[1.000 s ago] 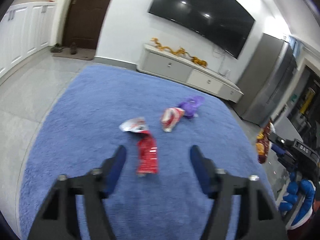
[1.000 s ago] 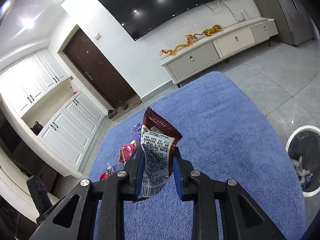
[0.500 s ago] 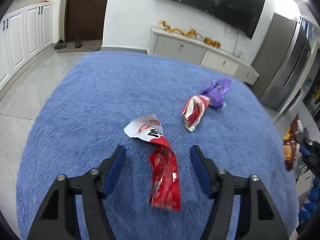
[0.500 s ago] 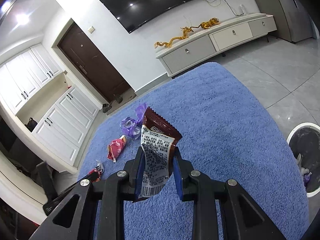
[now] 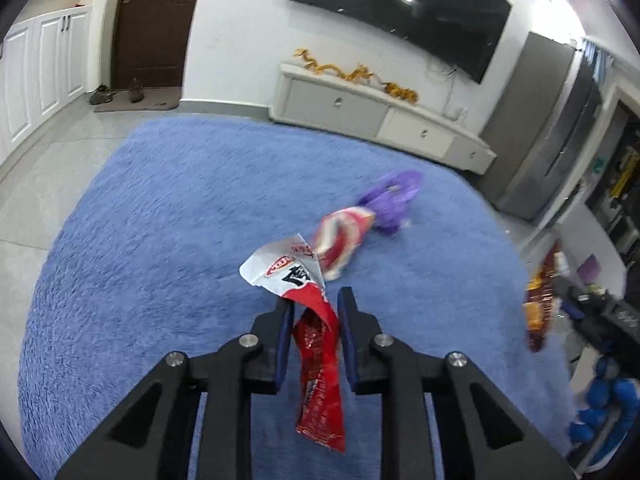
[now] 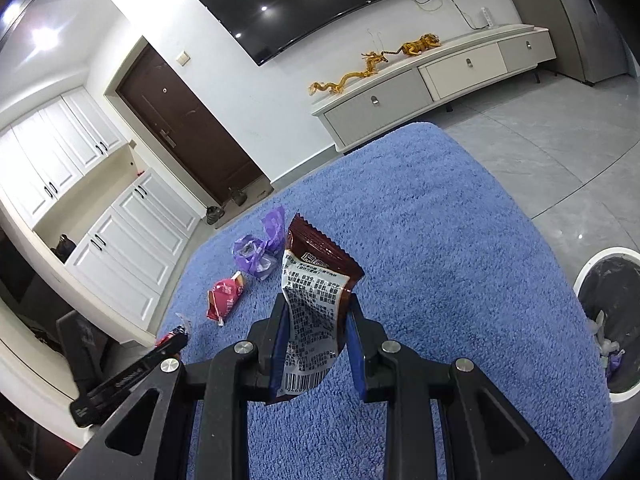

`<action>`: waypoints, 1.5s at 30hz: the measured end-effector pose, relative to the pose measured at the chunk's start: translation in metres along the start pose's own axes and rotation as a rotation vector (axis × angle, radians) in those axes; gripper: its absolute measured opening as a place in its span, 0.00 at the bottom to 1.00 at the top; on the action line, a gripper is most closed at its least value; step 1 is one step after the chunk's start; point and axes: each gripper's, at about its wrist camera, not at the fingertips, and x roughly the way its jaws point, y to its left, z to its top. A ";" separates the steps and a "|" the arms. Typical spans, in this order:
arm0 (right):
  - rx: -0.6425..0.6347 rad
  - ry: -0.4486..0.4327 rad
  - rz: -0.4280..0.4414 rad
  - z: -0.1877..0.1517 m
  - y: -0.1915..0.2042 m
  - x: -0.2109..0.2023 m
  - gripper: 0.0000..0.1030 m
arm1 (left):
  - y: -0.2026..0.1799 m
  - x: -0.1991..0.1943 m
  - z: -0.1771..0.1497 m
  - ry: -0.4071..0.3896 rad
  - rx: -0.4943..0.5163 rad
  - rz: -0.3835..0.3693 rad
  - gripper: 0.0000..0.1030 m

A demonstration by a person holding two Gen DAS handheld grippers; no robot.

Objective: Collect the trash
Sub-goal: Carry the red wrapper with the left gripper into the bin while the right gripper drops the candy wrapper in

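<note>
My left gripper (image 5: 313, 308) is shut on a red and white snack wrapper (image 5: 308, 320) and holds it above the blue rug (image 5: 160, 220). A red and white packet (image 5: 340, 240) and a purple bag (image 5: 392, 200) lie on the rug just beyond. My right gripper (image 6: 316, 312) is shut on a brown snack packet (image 6: 316, 304) with a white printed back, held above the rug (image 6: 440, 260). In the right wrist view the purple bag (image 6: 258, 250) and a pink-red packet (image 6: 224, 298) lie to the left, with the left gripper and its wrapper (image 6: 174, 336) at the lower left.
A white trash bin (image 6: 612, 320) with a black liner and some trash in it stands on the grey tile floor right of the rug. A low TV cabinet (image 6: 432, 84) runs along the far wall. White cupboards (image 6: 120, 240) and a dark door (image 6: 188, 128) are at the left.
My left gripper closed on the red and white wrapper and lifted it off the rug. My right gripper kept its packet and swung a little so the trash bin shows larger.
</note>
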 end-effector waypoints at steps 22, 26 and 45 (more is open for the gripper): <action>0.309 -0.250 -0.366 0.005 -0.204 -0.141 0.24 | -0.361 0.111 0.012 0.251 0.382 -0.472 0.20; 0.337 -0.238 -0.430 0.004 -0.234 -0.146 0.26 | -0.418 0.150 -0.001 0.311 0.424 -0.482 0.22; 0.478 -0.196 -0.586 -0.013 -0.290 -0.157 0.46 | -0.476 0.200 -0.032 0.395 0.418 -0.490 0.62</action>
